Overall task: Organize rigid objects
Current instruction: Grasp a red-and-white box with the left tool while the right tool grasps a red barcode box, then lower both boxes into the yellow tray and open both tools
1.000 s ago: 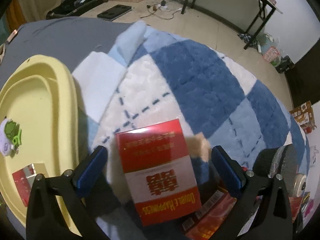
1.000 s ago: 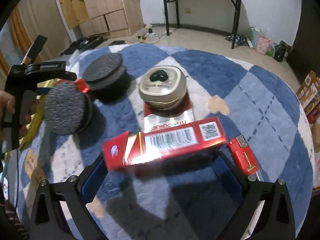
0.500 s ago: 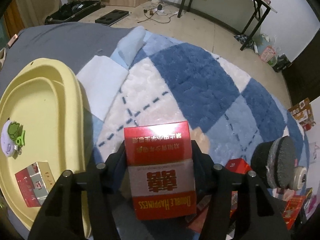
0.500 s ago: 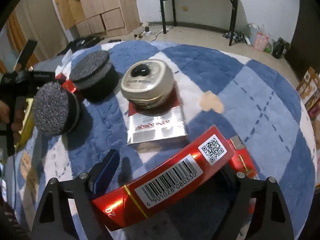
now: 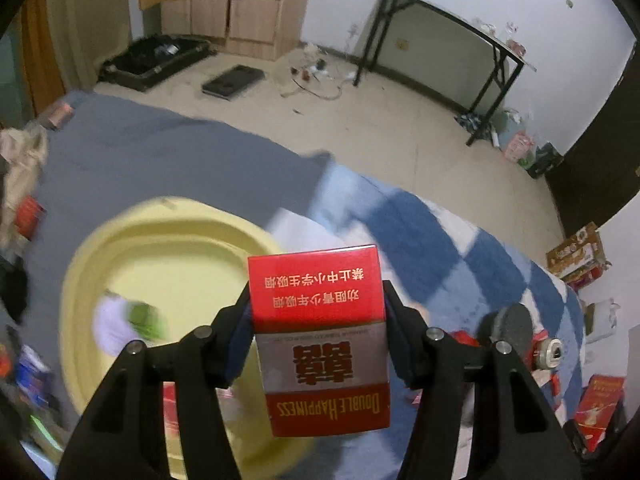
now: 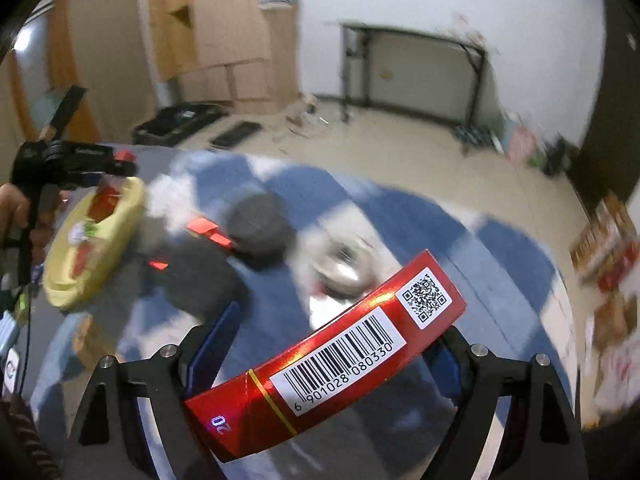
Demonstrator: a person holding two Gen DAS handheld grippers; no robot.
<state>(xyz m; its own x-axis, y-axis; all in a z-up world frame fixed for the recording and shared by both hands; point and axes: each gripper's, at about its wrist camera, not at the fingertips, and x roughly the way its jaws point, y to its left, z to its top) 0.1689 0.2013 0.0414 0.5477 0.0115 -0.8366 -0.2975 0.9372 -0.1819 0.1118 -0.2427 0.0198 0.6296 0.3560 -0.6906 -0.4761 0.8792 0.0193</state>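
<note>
In the left wrist view my left gripper [image 5: 318, 300] is shut on a red and silver Double Happiness pack [image 5: 320, 344], held upright in the air over the near edge of a yellow tray [image 5: 168, 240]. The right wrist view shows my right gripper [image 6: 340, 332] shut on a long red pack with a barcode [image 6: 340, 356]. It is gripped end to end, tilted up to the right, above the blue and white rug [image 6: 500, 248]. The yellow tray [image 6: 116, 216] lies far to its left, with a person's hand [image 6: 16, 208] beside it.
The tray holds a green and white toy [image 5: 128, 320] and a small red pack. On the rug lie a black round puck [image 6: 260, 224], a blurred silver tin [image 6: 344, 264] and more red packs [image 6: 208, 232]. Cardboard boxes [image 5: 576, 256] stand right, a black-legged table [image 5: 460, 40] behind.
Both grippers went from open around their packs to shut on them and lifted them off the rug. The left one swung toward the yellow tray; the right pack tilted.
</note>
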